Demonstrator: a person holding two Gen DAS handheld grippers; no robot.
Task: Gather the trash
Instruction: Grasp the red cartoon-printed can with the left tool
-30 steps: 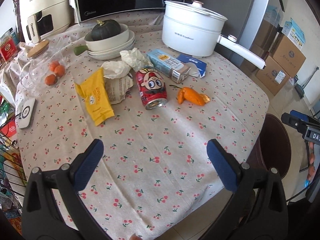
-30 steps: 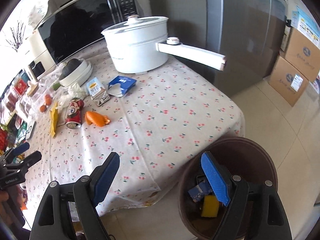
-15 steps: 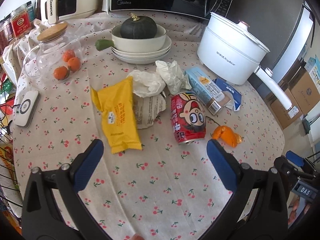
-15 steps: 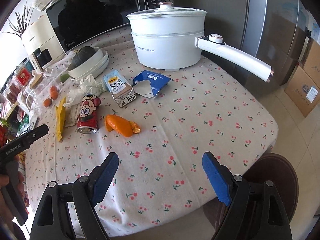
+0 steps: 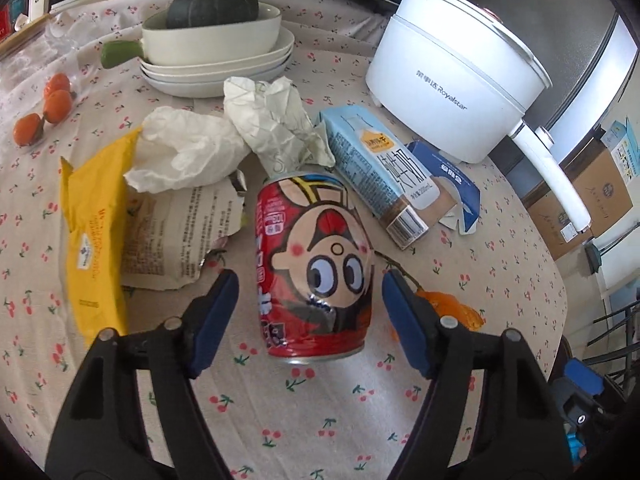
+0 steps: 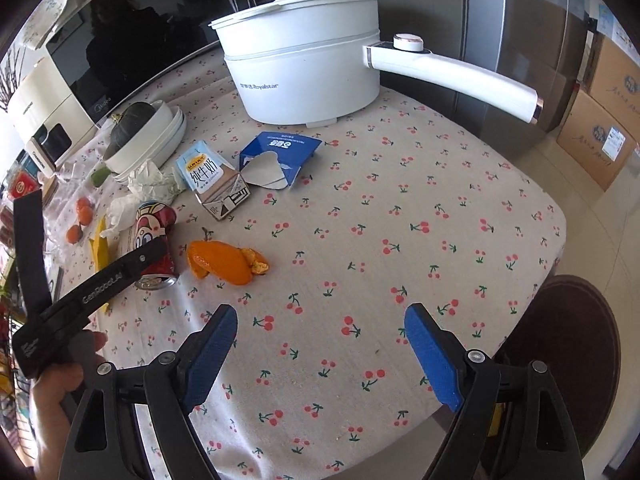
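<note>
Left gripper (image 5: 308,304): its blue fingers (image 5: 214,312) stood wide apart, one on each side of the red can (image 5: 314,268), holding nothing; a gap showed between each pad and the can wall.
Right gripper (image 6: 320,344): it hung over bare cloth at the near edge of the worktop (image 6: 400,216), fingers spread wide and empty.
Red can: it lay on its side in the near middle of the worktop, base rim toward the camera, cartoon face up. It looked like thin metal, already creased near the base, so probably light, smooth and prone to roll or dent; a hold across the middle of the barrel with a gentle squeeze seemed best.
Orange peel (image 6: 224,266): it lay just right of the can, partly hidden behind the right finger in the left wrist view; soft and limp, likely to need a low pinch.
Yellow wrapper (image 5: 94,232): flat on the cloth to the left, overlapping a torn printed paper (image 5: 180,236); thin and slippery, best taken at an edge.
Crumpled tissues (image 5: 224,140): just beyond the can, touching its far end; light and squashy.
Milk carton (image 5: 380,176): on its side, far right of the can, beside a flattened blue box (image 5: 452,184); stiff enough to grip across its narrow faces.
Bin (image 6: 568,360): a dark round bin sat on the floor past the right edge of the worktop.
Far end: a white pot (image 5: 452,76) and a squash (image 5: 212,4) in stacked dishes, likely not trash.
</note>
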